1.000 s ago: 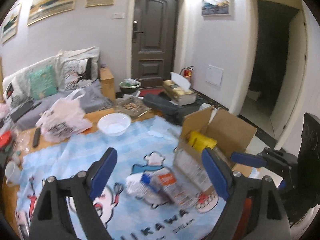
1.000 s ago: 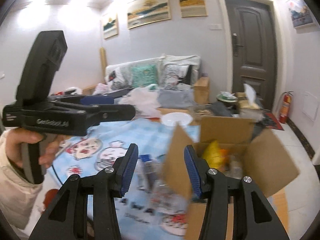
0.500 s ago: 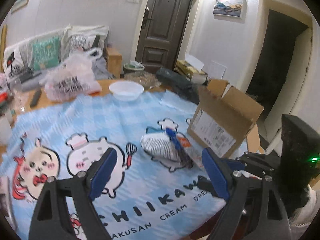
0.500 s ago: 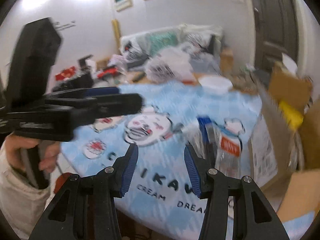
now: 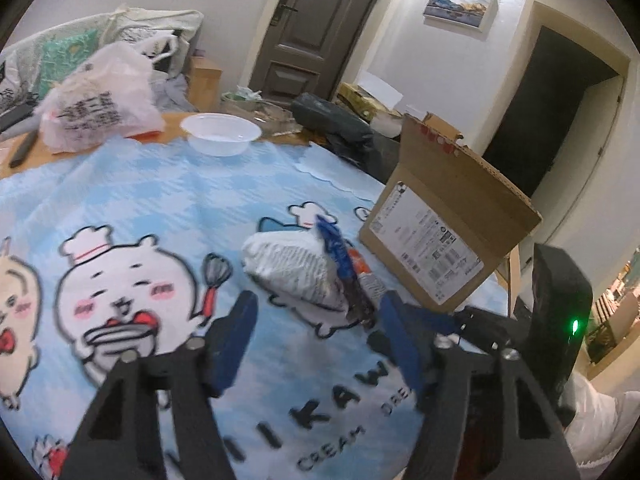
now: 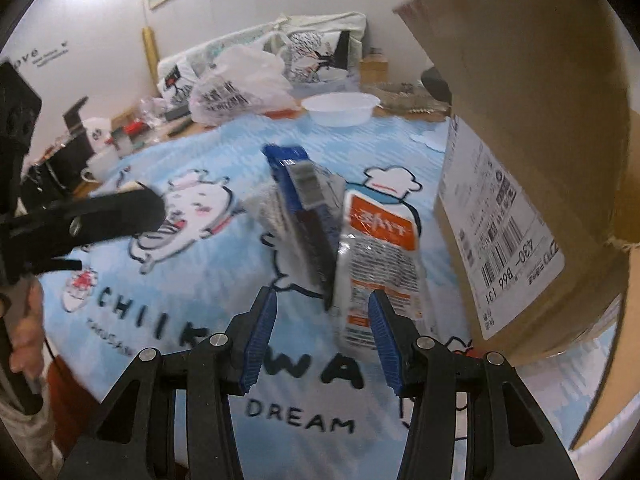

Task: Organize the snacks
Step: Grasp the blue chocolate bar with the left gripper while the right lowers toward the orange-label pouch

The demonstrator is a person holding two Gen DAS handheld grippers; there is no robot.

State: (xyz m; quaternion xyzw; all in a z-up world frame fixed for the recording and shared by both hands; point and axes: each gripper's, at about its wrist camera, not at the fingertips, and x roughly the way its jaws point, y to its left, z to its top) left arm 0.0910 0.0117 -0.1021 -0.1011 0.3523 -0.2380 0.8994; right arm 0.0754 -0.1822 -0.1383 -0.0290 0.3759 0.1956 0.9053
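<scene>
A small pile of snack packets lies on the blue cartoon tablecloth (image 5: pixel 168 200): a white-grey bag (image 5: pixel 292 268), a blue packet (image 5: pixel 334 248) (image 6: pixel 300 200) standing on edge, and a clear packet with an orange label (image 6: pixel 380 248). An open cardboard box (image 5: pixel 440 236) (image 6: pixel 520 184) stands right beside them. My left gripper (image 5: pixel 316 312) hovers just short of the pile with its jaws closing; the pads touch nothing. My right gripper (image 6: pixel 322 304) is low over the near end of the orange-label packet, its jaws apart and holding nothing. The box's contents are hidden.
A white bowl (image 5: pixel 220 134) and a full plastic bag (image 5: pixel 100 104) sit at the table's far side, a mug (image 6: pixel 102 164) and clutter at its left end. A sofa (image 6: pixel 280 44) stands behind. A person's hand (image 6: pixel 24 340) holds the left gripper's handle.
Both grippers have come down from above the box to just over the tablecloth, close to the snack pile. The left jaws stand narrower than before; the right jaws are unchanged.
</scene>
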